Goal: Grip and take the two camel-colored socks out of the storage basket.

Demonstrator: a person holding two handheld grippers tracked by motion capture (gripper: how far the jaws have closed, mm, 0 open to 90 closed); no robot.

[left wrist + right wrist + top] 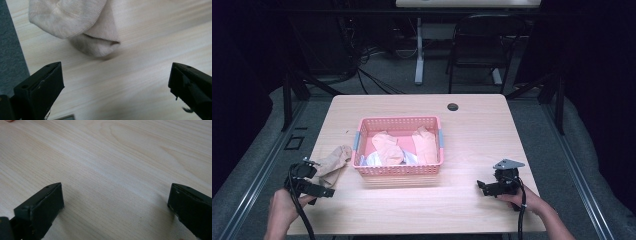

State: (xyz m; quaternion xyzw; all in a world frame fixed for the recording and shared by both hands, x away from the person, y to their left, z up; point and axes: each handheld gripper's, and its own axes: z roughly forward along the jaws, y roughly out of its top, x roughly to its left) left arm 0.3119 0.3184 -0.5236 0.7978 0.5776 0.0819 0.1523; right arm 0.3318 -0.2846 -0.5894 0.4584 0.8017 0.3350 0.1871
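**Sock vs L claw: sock sits just ahead, off the jaws**

Sock (333, 162) lies on table (472, 125) near the left edge, just left of the pink basket (398, 172), w/ one end up against the basket's corner. Long axis runs diagonal in the high view: far end up toward the basket corner, near end down toward the L claw (312, 187). L claw is right at that near end; R claw (484, 187) is well apart on the other side of the basket, so L is the nearer one by far.

L gripper view: sock (75, 22) is ahead of and above the jaw tips, skewed toward the left jaw, w/ its folded end pointing into the gap. Bare wood between the jaws, nothing touching the pads. So L claw is wide open and empty, sock clear of it.

R claw (116, 202): also wide open, empty, jaws over plain table, resting low near the front right edge.

Basket already holds several socks, peach and pale ones, bunched in the middle and right.

Judgement: work looks like moving socks between table and basket; can't tell direction from this alone. If next move is a regrab, L claw needs to go fwd along its own axis and shift slightly left so the folded end lands between the jaws. Grab across the sock's short axis, not along it. Risk: pinching only the top fold, fabric slides out.
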